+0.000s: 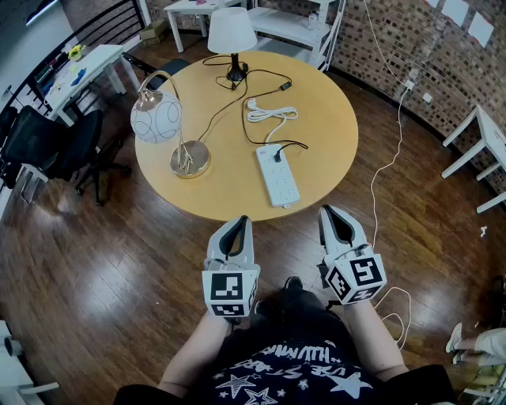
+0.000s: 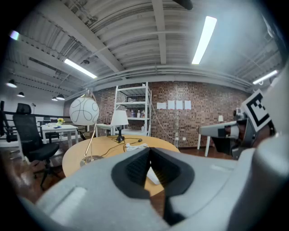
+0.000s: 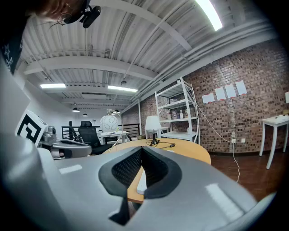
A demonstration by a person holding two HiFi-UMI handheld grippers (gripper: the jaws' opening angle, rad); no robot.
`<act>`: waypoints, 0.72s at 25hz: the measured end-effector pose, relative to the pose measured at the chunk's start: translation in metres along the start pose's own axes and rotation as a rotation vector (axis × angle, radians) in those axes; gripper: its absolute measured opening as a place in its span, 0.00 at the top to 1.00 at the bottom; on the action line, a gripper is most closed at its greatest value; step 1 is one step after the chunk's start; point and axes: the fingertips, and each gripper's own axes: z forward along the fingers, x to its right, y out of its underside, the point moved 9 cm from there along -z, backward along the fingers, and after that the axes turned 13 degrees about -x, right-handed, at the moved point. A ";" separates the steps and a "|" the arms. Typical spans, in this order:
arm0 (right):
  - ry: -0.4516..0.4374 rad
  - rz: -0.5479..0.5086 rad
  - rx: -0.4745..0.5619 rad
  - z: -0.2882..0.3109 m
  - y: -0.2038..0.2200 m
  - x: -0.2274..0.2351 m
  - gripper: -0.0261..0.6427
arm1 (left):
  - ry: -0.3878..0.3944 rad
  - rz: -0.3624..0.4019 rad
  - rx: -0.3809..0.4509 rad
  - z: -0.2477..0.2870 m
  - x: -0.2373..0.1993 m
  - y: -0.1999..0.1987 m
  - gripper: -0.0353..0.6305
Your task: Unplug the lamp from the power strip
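A white power strip (image 1: 278,176) lies on the round wooden table (image 1: 316,119), near its front edge. One black plug (image 1: 277,155) sits in its far end, and a black cable (image 1: 247,119) runs back toward a lamp with a white shade (image 1: 232,32). A gold lamp with a white globe (image 1: 156,117) stands at the left. My left gripper (image 1: 239,220) and right gripper (image 1: 330,210) hover side by side just short of the table's front edge, both shut and empty. The closed tips show in the left gripper view (image 2: 149,151) and the right gripper view (image 3: 141,150).
A coiled white cord (image 1: 271,114) lies behind the strip. Black office chairs (image 1: 55,142) and a white desk (image 1: 83,67) stand to the left. White shelving (image 1: 300,24) is behind the table, and a white cable (image 1: 391,158) trails along the floor at the right.
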 end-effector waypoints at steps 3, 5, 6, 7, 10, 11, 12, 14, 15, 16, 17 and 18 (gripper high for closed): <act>0.006 0.009 0.017 0.009 0.001 0.009 0.95 | -0.002 0.007 0.008 0.009 -0.003 0.002 0.94; 0.011 0.010 0.015 0.018 0.003 0.017 0.95 | -0.005 0.003 0.011 0.016 -0.004 0.000 0.94; 0.013 0.007 0.011 0.024 0.005 0.021 0.95 | -0.007 0.000 0.012 0.019 -0.004 -0.001 0.94; 0.013 0.004 0.005 0.029 0.007 0.026 0.95 | -0.008 -0.001 0.013 0.023 -0.003 -0.003 0.94; -0.005 0.004 -0.014 0.052 0.011 0.042 0.95 | -0.018 0.003 0.029 0.038 -0.002 -0.009 0.94; -0.014 0.003 -0.019 0.061 0.011 0.047 0.95 | -0.026 -0.003 0.033 0.045 -0.003 -0.011 0.94; -0.021 0.000 -0.024 0.071 0.011 0.052 0.95 | -0.035 -0.012 0.035 0.054 -0.005 -0.012 0.94; -0.025 -0.012 -0.036 0.092 0.011 0.061 0.95 | -0.048 -0.035 0.026 0.072 -0.008 -0.013 0.94; -0.025 -0.021 -0.044 0.101 0.011 0.064 0.95 | -0.048 -0.044 0.019 0.082 -0.008 -0.012 0.94; -0.029 -0.029 -0.050 0.109 0.012 0.067 0.95 | -0.046 -0.048 0.015 0.091 -0.008 -0.011 0.94; -0.038 -0.033 -0.057 0.117 0.014 0.069 0.95 | -0.043 -0.048 0.013 0.099 -0.008 -0.010 0.94; -0.050 -0.033 -0.063 0.124 0.016 0.072 0.95 | -0.042 -0.044 0.014 0.106 -0.007 -0.009 0.94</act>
